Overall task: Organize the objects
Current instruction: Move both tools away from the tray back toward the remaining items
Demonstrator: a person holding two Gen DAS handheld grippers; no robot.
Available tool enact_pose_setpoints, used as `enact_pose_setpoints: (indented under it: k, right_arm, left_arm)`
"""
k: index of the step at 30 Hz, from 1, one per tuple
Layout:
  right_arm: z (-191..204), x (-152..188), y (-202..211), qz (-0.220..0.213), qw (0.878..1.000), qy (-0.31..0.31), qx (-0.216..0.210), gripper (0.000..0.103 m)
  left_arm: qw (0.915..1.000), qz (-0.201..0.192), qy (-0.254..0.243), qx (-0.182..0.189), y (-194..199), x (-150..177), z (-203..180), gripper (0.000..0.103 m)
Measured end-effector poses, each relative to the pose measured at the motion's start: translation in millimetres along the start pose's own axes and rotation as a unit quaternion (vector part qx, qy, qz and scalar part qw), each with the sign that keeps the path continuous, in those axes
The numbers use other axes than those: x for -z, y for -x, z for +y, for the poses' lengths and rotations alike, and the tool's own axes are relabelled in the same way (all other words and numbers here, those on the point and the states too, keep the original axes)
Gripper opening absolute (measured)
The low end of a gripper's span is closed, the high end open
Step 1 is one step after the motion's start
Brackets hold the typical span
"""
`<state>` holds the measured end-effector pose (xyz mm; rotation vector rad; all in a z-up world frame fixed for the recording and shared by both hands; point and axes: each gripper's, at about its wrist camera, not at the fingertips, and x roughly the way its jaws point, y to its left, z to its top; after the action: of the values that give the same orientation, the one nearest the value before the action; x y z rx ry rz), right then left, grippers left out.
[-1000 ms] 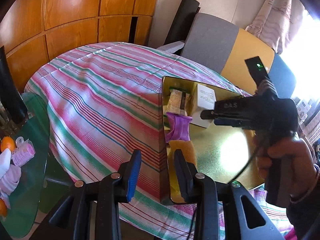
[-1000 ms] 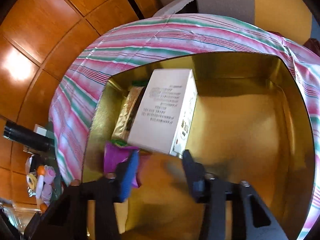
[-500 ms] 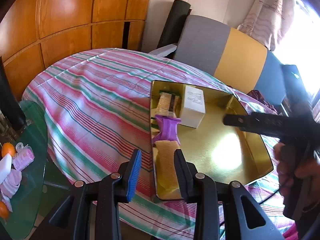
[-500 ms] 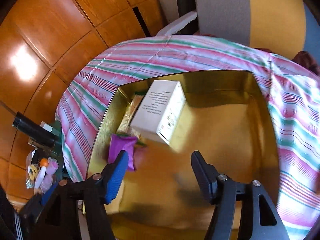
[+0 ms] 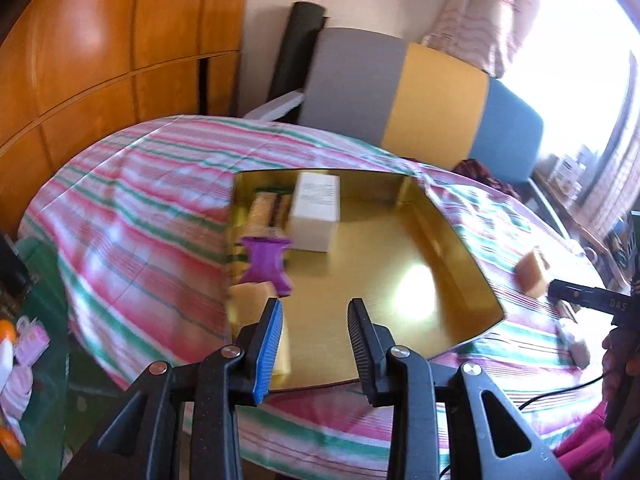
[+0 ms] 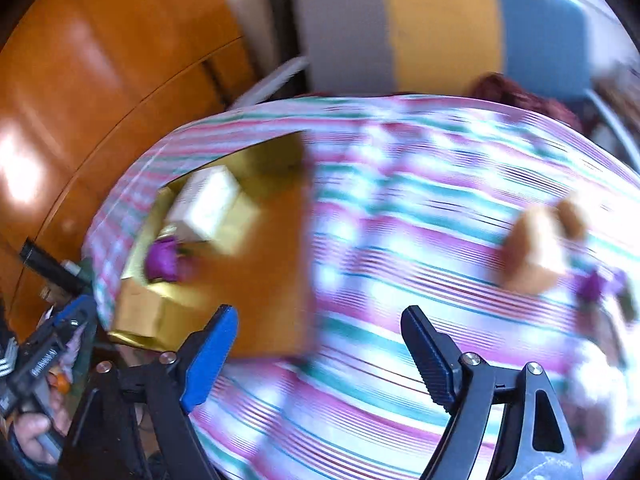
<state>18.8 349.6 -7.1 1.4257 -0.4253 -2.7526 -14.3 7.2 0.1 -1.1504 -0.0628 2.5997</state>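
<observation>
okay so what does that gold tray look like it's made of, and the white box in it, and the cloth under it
Gold tray: probably foil-faced card or thin metal; its floor throws a bright mirror-like glare and the walls reflect.
White box: most likely matte paperboard, with crisp folded edges and small printed text on top.
Striped tablecloth: woven fabric, matte, draping softly over the table edge with creases.

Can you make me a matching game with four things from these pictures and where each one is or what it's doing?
Things:
1. white box
2. purple packet
3. tan block
4. right gripper

Places or states:
A. on the striped cloth, outside the gold tray
B. open, holding nothing
C. inside the tray, toward its far end
D. inside the tray, by its left wall

Pairs: 1-C, 2-D, 3-A, 4-B
</observation>
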Motion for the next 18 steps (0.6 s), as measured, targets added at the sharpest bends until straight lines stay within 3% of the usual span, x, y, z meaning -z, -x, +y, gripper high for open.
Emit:
enact_pose_setpoints:
  k: [5,9,14,18]
  right_arm:
    - [-101,17,60,-0.045,0.990,-0.104,0.079,0.085]
    - [-181,44,106,-0.085,0.961,-0.213,0.154,0.086]
    - [-249,81,130,-0.119,0.918,-0.332,0.179,0.088]
    - [-272,98,128,-0.132,0.899,-0.386,0.162,0.088]
  left_arm:
    - [0.9986,0.003,-0.040,0.033,-6,-8,-38,0.033]
    - [0.9942,0.010,-0.082,0.069,-13,-12,-77,0.033]
    - [0.9819,0.038,-0.142,0.119,-30,-11,-140,0.033]
    - [0.9672,0.075,-0.179,0.164,-45,-1,-188,0.033]
